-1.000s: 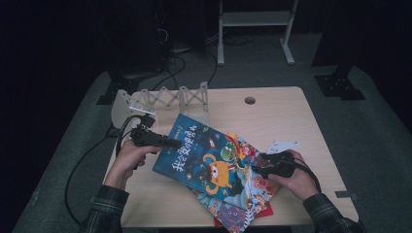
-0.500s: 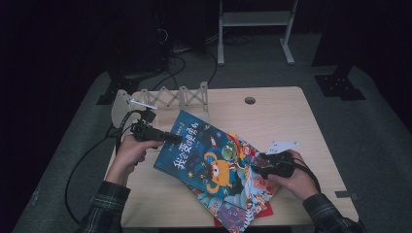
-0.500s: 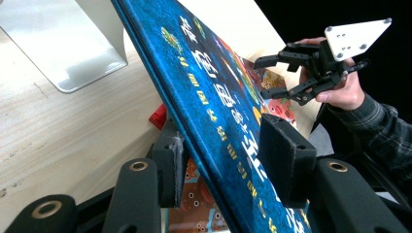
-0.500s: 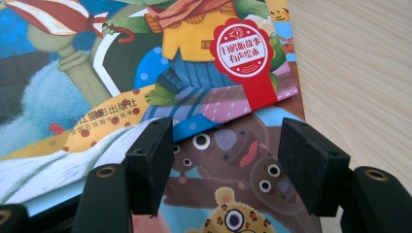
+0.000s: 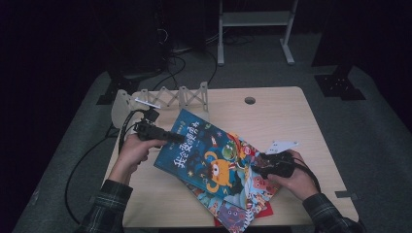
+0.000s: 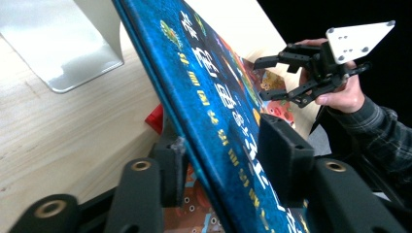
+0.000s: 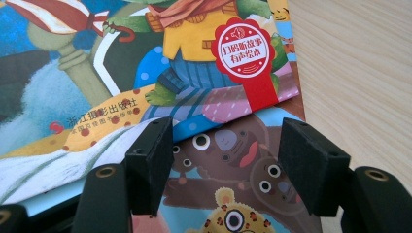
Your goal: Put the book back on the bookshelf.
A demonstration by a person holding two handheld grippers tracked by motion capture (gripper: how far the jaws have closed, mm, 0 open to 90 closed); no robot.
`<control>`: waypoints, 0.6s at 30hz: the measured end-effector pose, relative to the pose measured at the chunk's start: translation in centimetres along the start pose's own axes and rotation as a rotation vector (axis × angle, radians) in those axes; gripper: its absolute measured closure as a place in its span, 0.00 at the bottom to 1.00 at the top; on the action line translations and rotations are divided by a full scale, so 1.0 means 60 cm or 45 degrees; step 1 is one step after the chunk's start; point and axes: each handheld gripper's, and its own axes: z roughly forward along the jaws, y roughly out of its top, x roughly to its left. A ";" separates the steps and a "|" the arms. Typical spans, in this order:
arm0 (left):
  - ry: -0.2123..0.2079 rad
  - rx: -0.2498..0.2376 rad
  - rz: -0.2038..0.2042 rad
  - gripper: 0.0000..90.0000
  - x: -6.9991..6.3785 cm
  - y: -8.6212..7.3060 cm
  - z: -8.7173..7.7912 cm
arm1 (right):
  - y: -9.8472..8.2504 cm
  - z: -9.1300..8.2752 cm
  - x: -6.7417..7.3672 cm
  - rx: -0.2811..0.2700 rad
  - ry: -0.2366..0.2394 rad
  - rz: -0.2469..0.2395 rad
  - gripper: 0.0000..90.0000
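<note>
Table (image 5: 291, 126): pale wood top, rounded corners, a small round hole (image 5: 249, 100) near the far edge.

Rack (image 5: 165, 99): pale zigzag stand at the table's far left, with a rounded end plate; its flat base (image 6: 58, 43) shows beside the lifted book in the left gripper view.

Blue book (image 5: 201, 150): large picture book with a dark blue cover, yellow lettering and an orange cartoon creature. It lies slantwise across the middle of the table on top of the other books, its left edge raised off the wood. In the left gripper view its cover (image 6: 218, 97) runs tilted between the black jaws.

Lower books (image 5: 243, 204): a fan of illustrated covers under the blue one, spread toward the near right edge; a red corner (image 5: 262, 211) pokes out at the bottom. In the right gripper view one cover bears a red round sticker (image 7: 244, 51), another shows bears (image 7: 233, 145).

Left gripper (image 5: 170, 137): held at the blue book's left edge. Its jaws have just been closing, with the book's edge between them and the pads pressed against the cover on either side.

Right gripper (image 5: 260, 162): held low over the right side of the fanned books, grey plate on top. Jaws apart, nothing pinched between them.
</note>
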 end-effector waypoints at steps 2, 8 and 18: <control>-0.012 -0.006 0.003 0.67 -0.001 0.002 -0.002 | 0.000 0.000 0.000 -0.002 -0.002 -0.003 0.40; -0.026 -0.010 0.011 0.70 -0.006 0.009 -0.008 | -0.001 0.000 0.001 -0.003 -0.003 -0.003 0.40; -0.042 -0.008 0.034 0.73 -0.019 0.021 -0.010 | -0.003 -0.017 -0.023 -0.060 -0.036 0.084 0.37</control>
